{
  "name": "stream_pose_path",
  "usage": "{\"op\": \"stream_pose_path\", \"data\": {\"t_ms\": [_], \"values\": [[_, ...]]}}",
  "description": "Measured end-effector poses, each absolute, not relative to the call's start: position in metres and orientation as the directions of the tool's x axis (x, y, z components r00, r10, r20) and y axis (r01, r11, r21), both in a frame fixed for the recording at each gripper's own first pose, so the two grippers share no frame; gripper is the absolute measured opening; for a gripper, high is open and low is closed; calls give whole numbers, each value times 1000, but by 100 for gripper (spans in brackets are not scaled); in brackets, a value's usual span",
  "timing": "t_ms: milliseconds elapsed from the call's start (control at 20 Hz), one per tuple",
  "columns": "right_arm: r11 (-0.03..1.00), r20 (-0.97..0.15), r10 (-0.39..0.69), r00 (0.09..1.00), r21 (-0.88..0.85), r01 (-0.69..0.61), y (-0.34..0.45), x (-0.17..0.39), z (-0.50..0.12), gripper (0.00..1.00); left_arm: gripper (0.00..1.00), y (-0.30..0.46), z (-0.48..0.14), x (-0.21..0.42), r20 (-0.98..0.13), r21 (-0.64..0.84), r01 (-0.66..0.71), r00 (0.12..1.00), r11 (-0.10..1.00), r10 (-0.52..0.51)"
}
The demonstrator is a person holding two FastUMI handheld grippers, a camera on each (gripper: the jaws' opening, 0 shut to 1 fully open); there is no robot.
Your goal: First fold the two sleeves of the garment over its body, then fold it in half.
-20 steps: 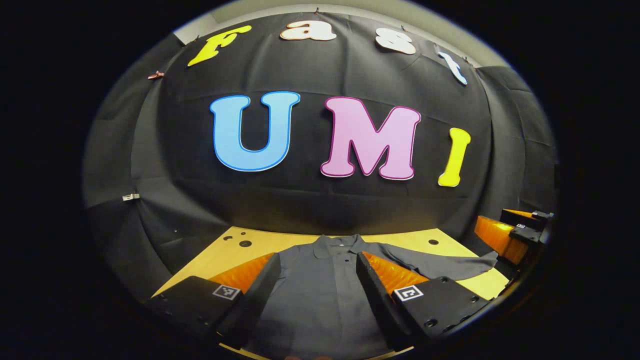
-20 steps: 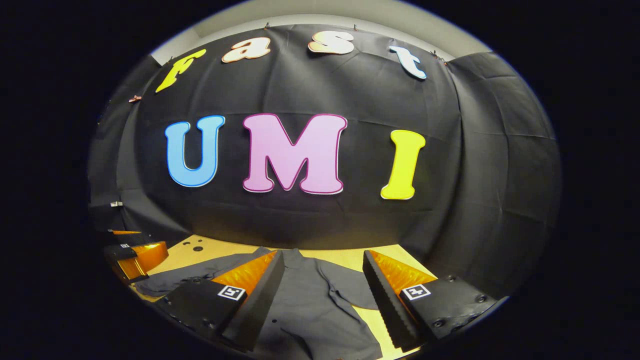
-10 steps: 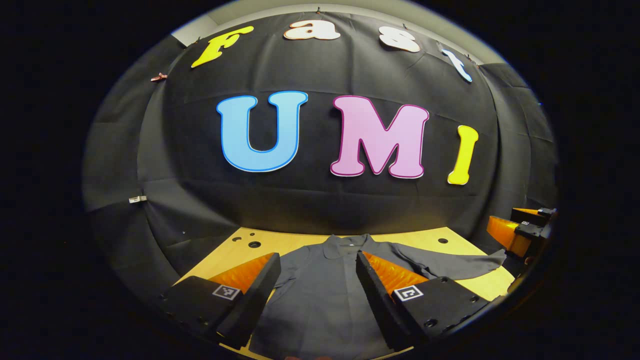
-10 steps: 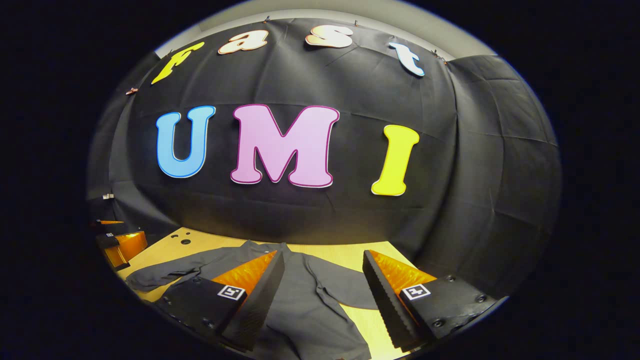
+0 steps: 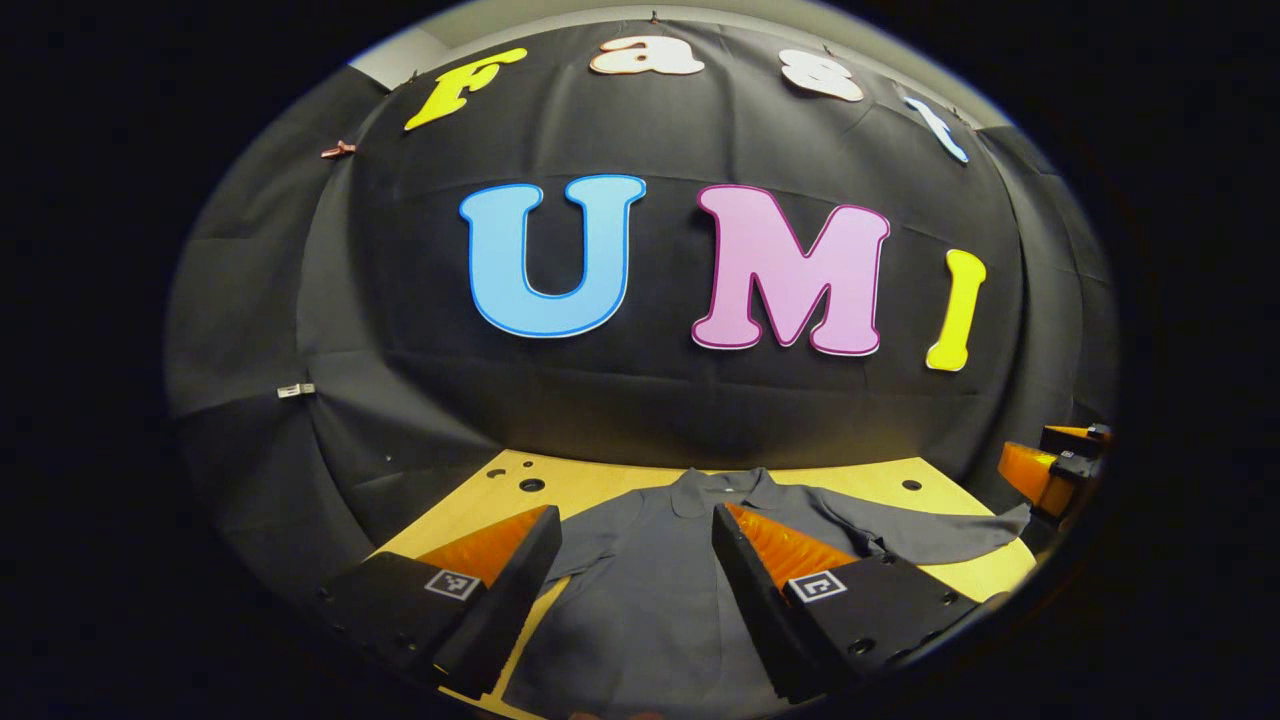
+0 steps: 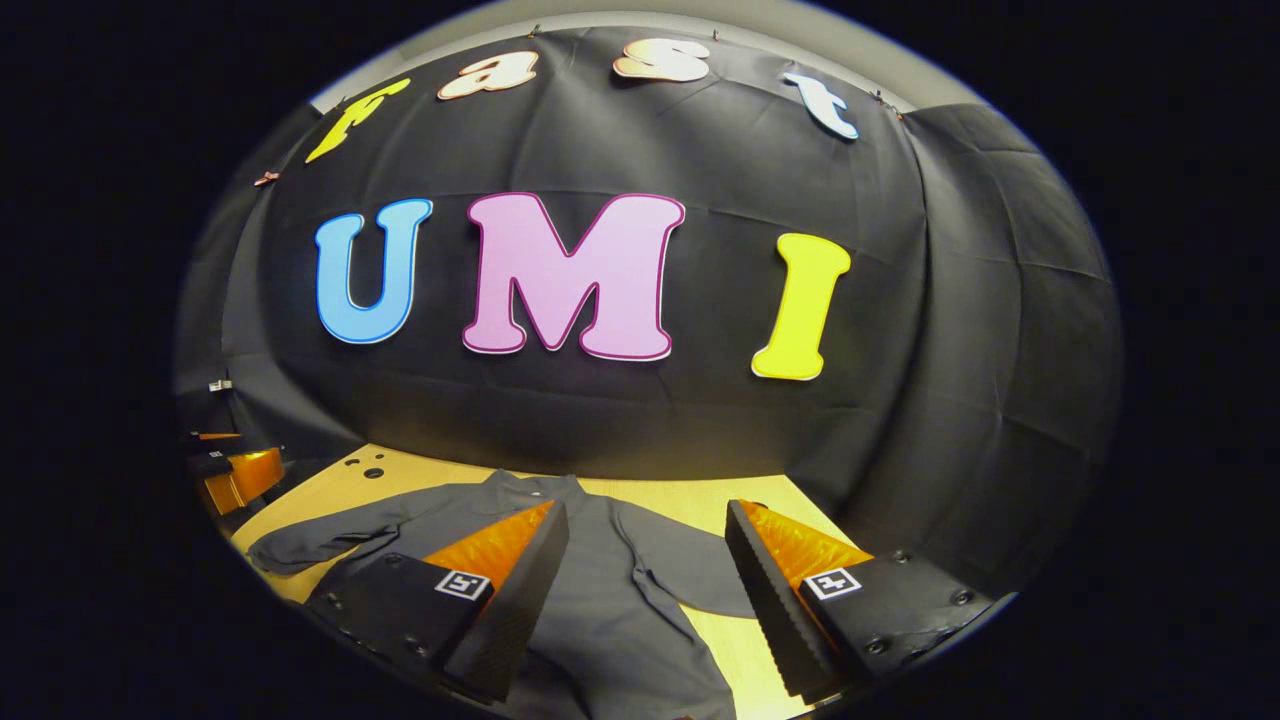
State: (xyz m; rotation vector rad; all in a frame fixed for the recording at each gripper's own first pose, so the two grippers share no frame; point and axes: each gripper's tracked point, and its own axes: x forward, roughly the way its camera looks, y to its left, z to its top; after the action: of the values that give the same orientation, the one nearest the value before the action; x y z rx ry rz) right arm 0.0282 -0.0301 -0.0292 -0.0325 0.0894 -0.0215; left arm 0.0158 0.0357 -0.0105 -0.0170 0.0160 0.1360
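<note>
1. Since a second ago both cameras have drifted: in the left gripper view the shirt [image 5: 640,580] sits further right and more of the tabletop [image 5: 590,480] shows at its near-left; in the right gripper view the far sleeve has come more fully into sight.
2. Left hand-held gripper [image 5: 635,590]: jaws wide apart, holding nothing, above the shirt body.
3. Right hand-held gripper [image 6: 645,590]: jaws likewise wide, nothing between them, over the shirt [image 6: 600,600] near the tabletop's [image 6: 690,500] right edge. The other gripper shows far off at either side.
4. Shirt lies flat, collar toward the tabletop's back edge. One sleeve [image 5: 930,535] stretches out toward the right edge in the left gripper view. The opposite sleeve [image 6: 330,535] reaches the left edge in the right gripper view.
5. Judgement: no fold made yet; sleeves come first.
6. Handling, judged: thin, soft, light cloth; it will drape and crease, not hold shape. Pinch each sleeve near the cuff, one layer only, lift little, carry it across the body. Risk: dragging the whole shirt along the smooth tabletop.
</note>
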Motion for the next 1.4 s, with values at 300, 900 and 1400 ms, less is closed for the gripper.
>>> {"op": "stream_pose_path", "data": {"t_ms": [300,900,1400], "values": [[998,-134,-64,989,-37,59,-60,47,-49,98,96,34,-24,22,-64,-20,-172,983,985,171],[973,-266,-218,939,12,229,-176,84,-111,98,96,27,-58,33,-166,22,-247,955,969,248],[916,-362,-354,862,51,397,-277,111,-168,98,96,15,-80,35,-234,33,-275,933,961,275]]}}
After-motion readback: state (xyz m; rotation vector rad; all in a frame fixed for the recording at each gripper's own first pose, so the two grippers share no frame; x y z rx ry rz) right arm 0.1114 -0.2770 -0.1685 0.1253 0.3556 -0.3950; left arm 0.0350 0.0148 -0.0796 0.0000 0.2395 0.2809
